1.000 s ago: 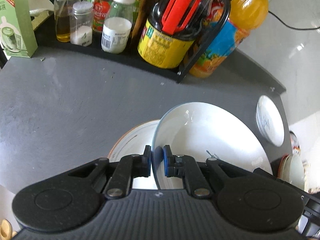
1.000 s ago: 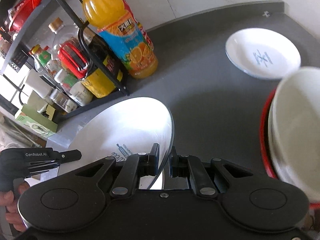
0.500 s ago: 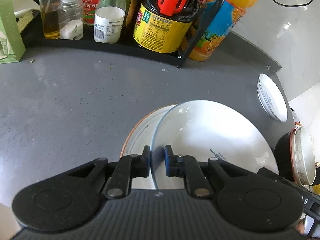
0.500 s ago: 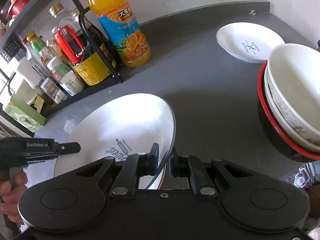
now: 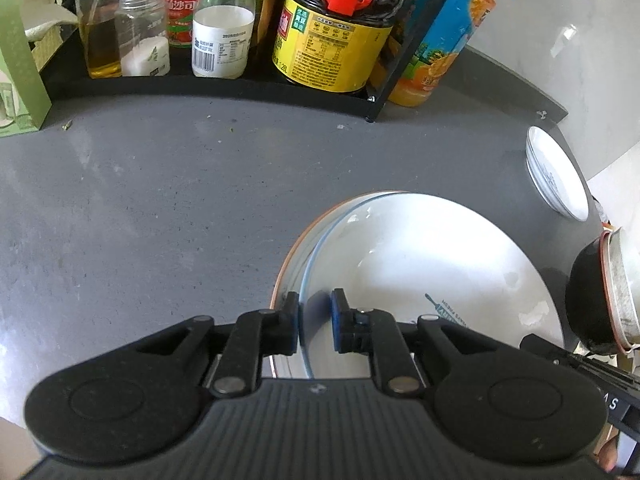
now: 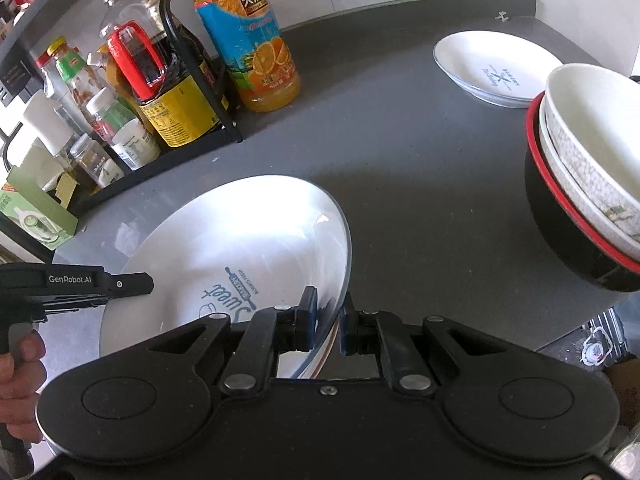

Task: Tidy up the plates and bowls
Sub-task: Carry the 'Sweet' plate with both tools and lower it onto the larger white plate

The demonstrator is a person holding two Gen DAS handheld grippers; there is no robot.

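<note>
Straddling opposite rims of the white plate [image 5: 420, 272] lying on an orange-rimmed plate [image 5: 286, 280] on the grey counter [image 5: 160, 208], left gripper [image 5: 314, 326] and right gripper [image 6: 326, 318], jaws slightly parted, barely pinched; looked glazed, slippery, breakable, best gripped at rim

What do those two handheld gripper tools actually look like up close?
Both are matte black plastic. The left gripper has a ribbed body, two round side discs, silver pivot screws and blue finger pads. The right gripper has the same build, with a smooth body. Seen from the right wrist camera, the left tool's slim black bar carries white "GenRobot.AI" lettering, held by a bare hand; no sleeve or cable shows.
</note>
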